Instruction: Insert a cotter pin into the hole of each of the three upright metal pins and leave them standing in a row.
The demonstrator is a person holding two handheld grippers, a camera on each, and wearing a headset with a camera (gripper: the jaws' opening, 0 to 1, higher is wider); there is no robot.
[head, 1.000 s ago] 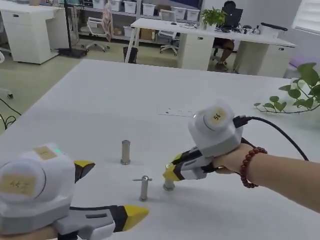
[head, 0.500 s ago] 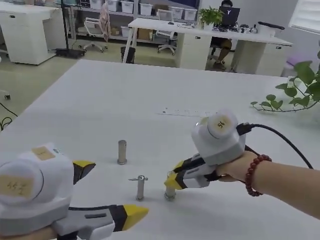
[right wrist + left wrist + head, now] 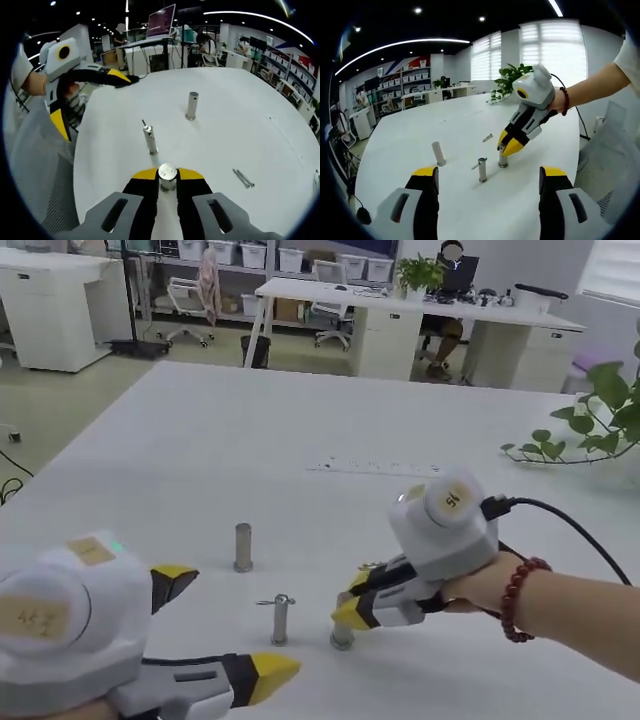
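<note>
Right tongs (image 3: 168, 186) clamped on nearest steel pin (image 3: 168, 172), upright on white bench (image 3: 300, 440). Middle pin (image 3: 281, 618) has cotter pin (image 3: 266, 601) through its top; far pin (image 3: 243, 546) bare. Left tongs (image 3: 488, 172) wide open, holding nothing. Loose cotter pins (image 3: 243, 178) lie nearby.

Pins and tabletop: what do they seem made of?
Far pin: silvery grey with a dull sheen, likely bare steel or aluminium. Held pin in the right gripper: same look, bright flat top face. Tabletop: even matte white without grain, probably laminate or painted board.
</note>
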